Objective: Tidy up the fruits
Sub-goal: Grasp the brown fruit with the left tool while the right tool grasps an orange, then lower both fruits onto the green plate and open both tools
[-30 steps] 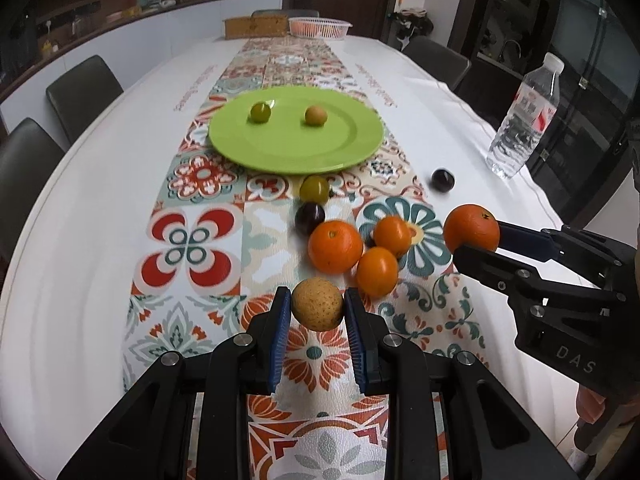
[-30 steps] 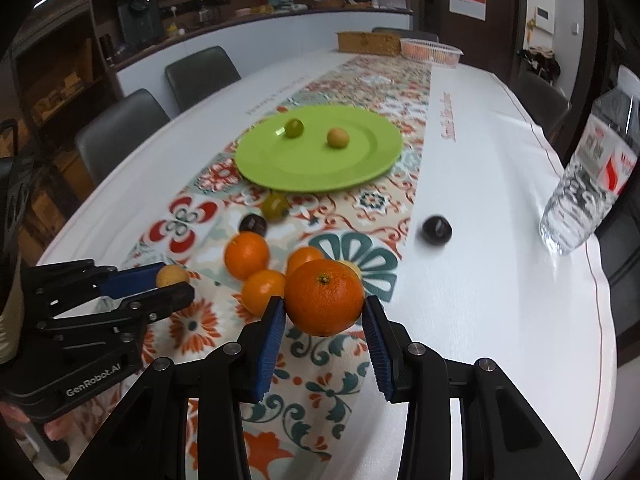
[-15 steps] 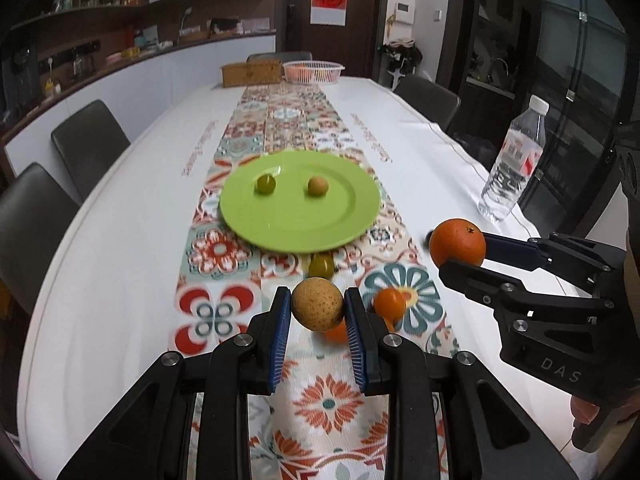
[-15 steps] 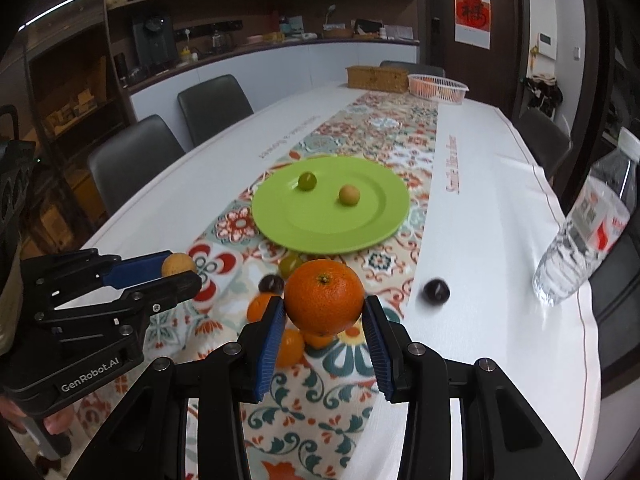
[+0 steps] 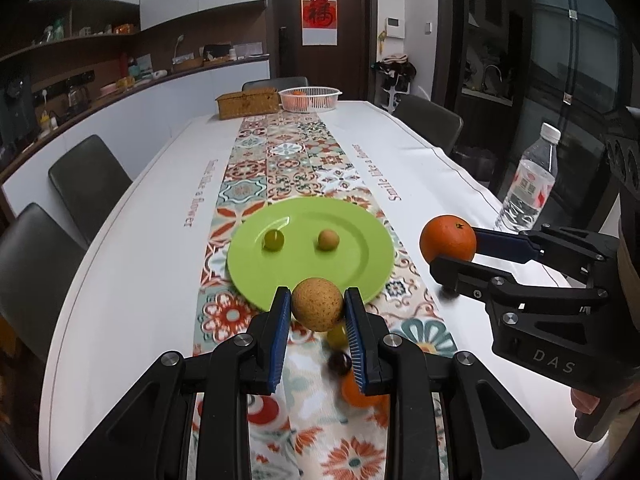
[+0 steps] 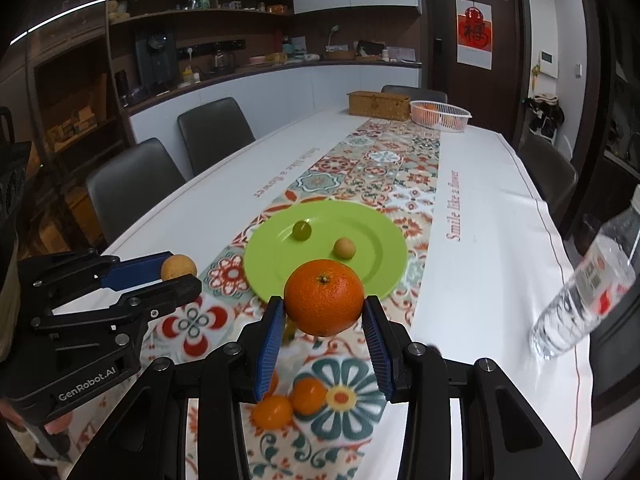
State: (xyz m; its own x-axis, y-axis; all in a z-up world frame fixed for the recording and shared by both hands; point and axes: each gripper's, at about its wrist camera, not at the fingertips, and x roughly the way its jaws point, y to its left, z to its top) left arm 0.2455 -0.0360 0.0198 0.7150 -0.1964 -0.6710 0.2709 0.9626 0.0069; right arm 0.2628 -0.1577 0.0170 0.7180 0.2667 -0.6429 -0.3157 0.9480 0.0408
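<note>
My left gripper (image 5: 318, 306) is shut on a tan-brown round fruit (image 5: 317, 304), held above the table near the front rim of the green plate (image 5: 360, 276). My right gripper (image 6: 324, 312) is shut on a large orange (image 6: 324, 298), also lifted. The plate (image 6: 380, 276) holds a small green fruit (image 5: 273, 240) and a small tan fruit (image 5: 328, 239). Below the left gripper lie a green fruit (image 5: 337, 335), a dark plum (image 5: 339, 361) and an orange (image 5: 360, 394). Small oranges (image 6: 307, 395) lie under the right gripper. The right gripper shows in the left view (image 5: 450, 250), the left in the right view (image 6: 180, 272).
A water bottle (image 5: 530, 188) stands at the right table edge, also in the right wrist view (image 6: 588, 284). A white basket (image 5: 309, 99) and a wooden box (image 5: 247, 102) stand at the far end. Chairs (image 5: 86, 184) line the table's sides.
Both grippers have risen and moved forward toward the plate with their fruits still held. The loose fruits on the runner now sit lower in view, beneath the grippers.
</note>
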